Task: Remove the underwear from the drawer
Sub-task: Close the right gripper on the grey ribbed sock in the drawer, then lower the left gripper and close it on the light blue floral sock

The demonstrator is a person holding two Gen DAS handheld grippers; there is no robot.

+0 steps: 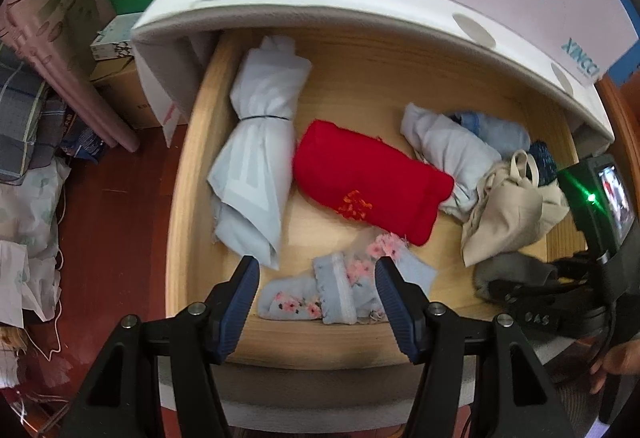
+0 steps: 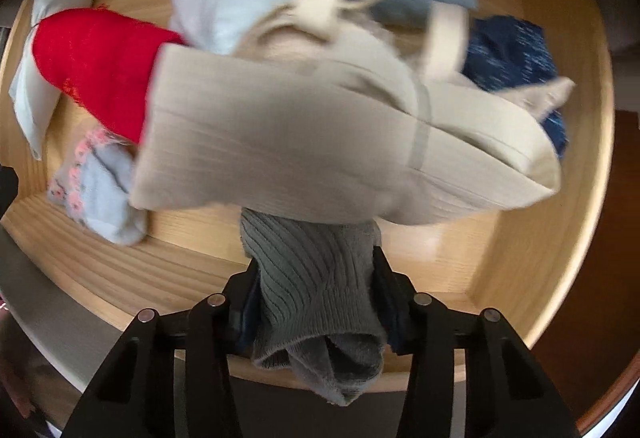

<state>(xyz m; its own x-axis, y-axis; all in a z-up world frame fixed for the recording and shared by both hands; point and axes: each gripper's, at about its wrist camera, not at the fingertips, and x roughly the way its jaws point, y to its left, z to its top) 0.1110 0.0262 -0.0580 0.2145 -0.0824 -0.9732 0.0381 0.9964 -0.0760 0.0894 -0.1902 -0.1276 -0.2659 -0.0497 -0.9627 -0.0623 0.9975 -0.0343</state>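
A grey ribbed garment is clamped in the right tool at 6 o'clock in the drawer; the left tool is held apart, empty.

The carrying surface is a pale wooden drawer, open, with its bare board floor visible between the items. Directly on this floor, in the left wrist view: a light blue bundle tied with a dark band at 10 o'clock; a red roll at centre; floral light blue pieces at 6 o'clock (near the front wall); a pale blue garment at 2 o'clock; a beige garment at 3 o'clock.
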